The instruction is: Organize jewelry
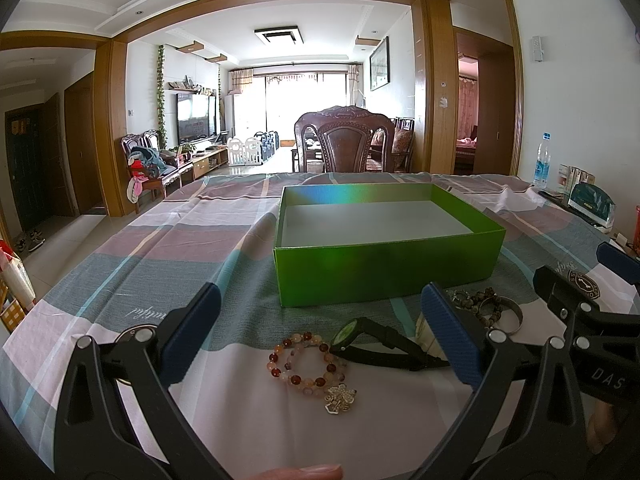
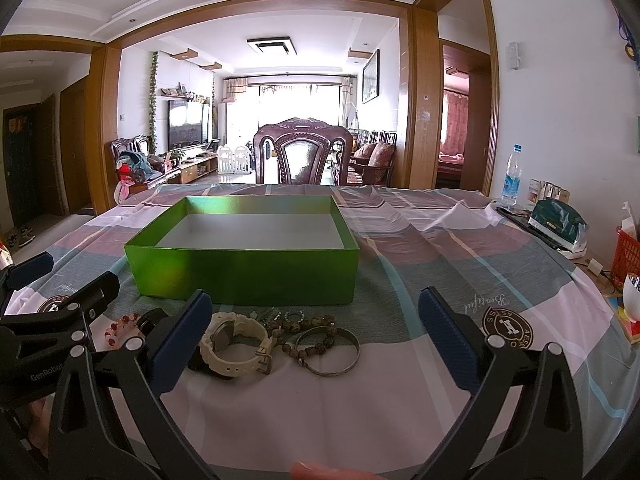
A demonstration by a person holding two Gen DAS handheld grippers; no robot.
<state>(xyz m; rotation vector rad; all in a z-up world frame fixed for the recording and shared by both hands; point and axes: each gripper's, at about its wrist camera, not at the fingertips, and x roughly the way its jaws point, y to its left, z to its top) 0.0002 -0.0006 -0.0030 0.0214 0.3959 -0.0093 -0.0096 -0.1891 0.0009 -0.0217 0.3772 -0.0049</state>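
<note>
An empty green box [image 1: 384,272] [image 2: 248,272] stands on the table. In front of it lie jewelry pieces. In the left wrist view, a red and peach bead bracelet [image 1: 304,362], a flower brooch [image 1: 340,399] and a black watch with green face [image 1: 380,344] lie between my fingers. My left gripper [image 1: 320,340] is open above them. In the right wrist view, a cream watch [image 2: 236,344], a brown bead bracelet [image 2: 304,332] and a silver bangle [image 2: 328,350] lie ahead. My right gripper [image 2: 316,340] is open and empty.
A checked cloth [image 2: 440,240] covers the table. A carved wooden chair [image 2: 304,152] stands behind the far edge. A water bottle [image 2: 512,178], a green pouch [image 2: 558,220] and a red basket [image 2: 628,256] sit at the right edge.
</note>
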